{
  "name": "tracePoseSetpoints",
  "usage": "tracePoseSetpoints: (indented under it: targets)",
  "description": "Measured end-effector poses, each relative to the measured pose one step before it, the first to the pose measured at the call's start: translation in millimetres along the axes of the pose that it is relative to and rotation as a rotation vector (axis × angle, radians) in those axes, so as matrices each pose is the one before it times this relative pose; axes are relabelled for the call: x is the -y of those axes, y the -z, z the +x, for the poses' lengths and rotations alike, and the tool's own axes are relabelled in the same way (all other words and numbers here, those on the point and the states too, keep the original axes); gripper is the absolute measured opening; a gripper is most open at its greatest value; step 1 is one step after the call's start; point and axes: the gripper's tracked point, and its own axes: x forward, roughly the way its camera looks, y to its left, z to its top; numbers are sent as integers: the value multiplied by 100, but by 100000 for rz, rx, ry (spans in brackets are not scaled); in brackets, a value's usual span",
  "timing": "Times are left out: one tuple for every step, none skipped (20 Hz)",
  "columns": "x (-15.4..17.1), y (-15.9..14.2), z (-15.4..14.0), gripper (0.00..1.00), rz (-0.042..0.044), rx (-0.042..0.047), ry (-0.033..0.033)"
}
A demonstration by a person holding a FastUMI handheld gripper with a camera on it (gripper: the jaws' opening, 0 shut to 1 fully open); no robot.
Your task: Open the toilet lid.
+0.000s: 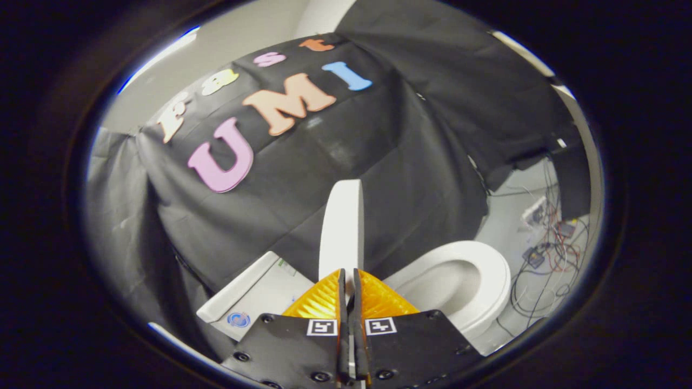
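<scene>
The white toilet lid [341, 227] stands raised, seen edge-on, rising straight up from between my fingers. My gripper [350, 283] is shut on the lid's lower edge, with both fingers pressed against its two faces. To the right of the lid lies the white toilet seat [489, 270] around the uncovered bowl [448, 283]. The white tank [254, 294] sits to the left of the lid, just beyond the left finger.
Black cloth hangs close behind the toilet as the booth's wall. A tangle of cables and small electronics [546, 254] lies on the pale floor to the right of the bowl.
</scene>
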Motion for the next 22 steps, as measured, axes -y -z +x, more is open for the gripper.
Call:
tracePoseSetpoints:
  targets:
    - [-747,-857,843,3,970,1597,-1622]
    - [-829,-195,250,3,-920,593,-853]
    - [-526,-202,53,2,-839,281,-1370]
    - [-599,115,265,2,-11,83,-1611]
    - [-641,87,75,2,911,691,-1528]
    - [-540,238,-111,3,1603,874,-1494]
    - [-710,89,87,3,1416,1192,-1473]
    - [-919,242,262,3,342,386,-1670]
    - [-917,269,387,2,-933,-24,-2477]
    - [-950,388,307,2,-1172,-1144,-2894]
    - [-767,114,275,2,-609,-465,-2366]
    - [-502,256,183,2,92,-527,-2032]
    - [-635,192,140,2,184,-261,-1942]
    - [-567,310,262,2,-402,-531,-1821]
    - [-638,178,395,2,-544,-911,-1766]
    - [-688,386,326,2,-653,-1096,-1807]
    - [-752,358,293,2,-1201,-1524,-1898]
    - [-719,425,173,2,-1101,-1335,-1835]
    - [-646,366,330,2,-587,-1451,-2014]
    - [-538,384,387,2,-138,-1282,-2030]
    - [-666,416,345,2,249,-1242,-1983]
    - [-342,506,-6,2,-120,-1304,-1755]
